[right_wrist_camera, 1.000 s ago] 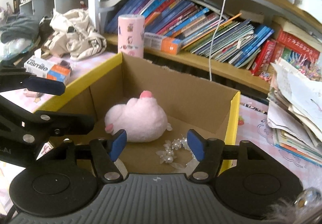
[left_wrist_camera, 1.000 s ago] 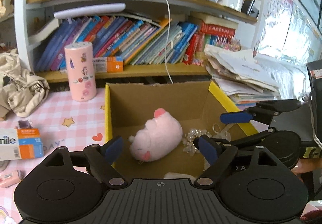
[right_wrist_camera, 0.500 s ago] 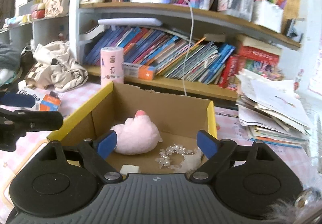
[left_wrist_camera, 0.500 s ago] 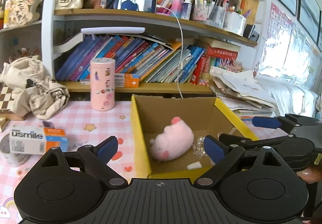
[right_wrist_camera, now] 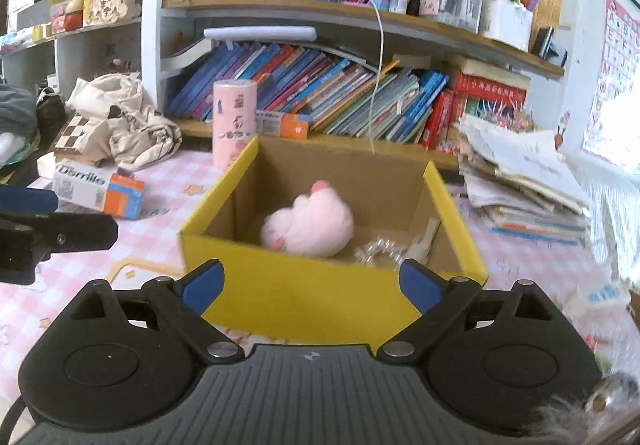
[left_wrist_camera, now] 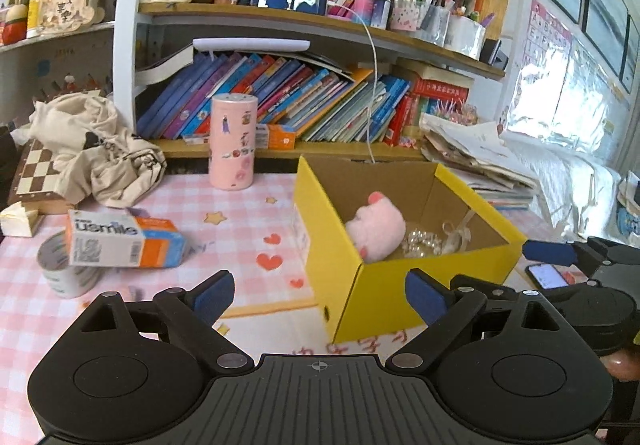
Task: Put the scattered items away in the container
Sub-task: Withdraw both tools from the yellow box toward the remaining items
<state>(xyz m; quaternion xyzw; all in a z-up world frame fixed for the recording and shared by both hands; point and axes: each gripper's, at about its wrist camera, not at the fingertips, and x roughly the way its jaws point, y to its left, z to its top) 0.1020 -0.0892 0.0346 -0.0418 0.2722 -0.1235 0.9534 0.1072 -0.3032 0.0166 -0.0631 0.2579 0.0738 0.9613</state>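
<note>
A yellow cardboard box (left_wrist_camera: 404, 297) stands on the pink checked table; it also shows in the right wrist view (right_wrist_camera: 304, 297). Inside lie a pink plush toy (left_wrist_camera: 376, 229) (right_wrist_camera: 310, 225) and a clear beaded hair piece (left_wrist_camera: 426, 241) (right_wrist_camera: 380, 251). My left gripper (left_wrist_camera: 320, 293) is open and empty, in front of the box's near left corner. My right gripper (right_wrist_camera: 312, 285) is open and empty, in front of the box's near wall. A white and orange usmile carton (left_wrist_camera: 120, 239) (right_wrist_camera: 98, 189) lies on the table to the left, resting on a tape roll (left_wrist_camera: 66, 277).
A pink cylinder canister (left_wrist_camera: 234, 141) stands behind the box by the bookshelf (left_wrist_camera: 280, 149). A beige cloth bag (left_wrist_camera: 96, 153) and a chessboard (left_wrist_camera: 34, 177) lie at far left. A stack of papers (left_wrist_camera: 476, 165) sits at right. A phone (left_wrist_camera: 546, 275) lies right of the box.
Both grippers have pulled back and up, away from inside the box to in front of it. Both jaws have opened wider. The box's contents have not moved.
</note>
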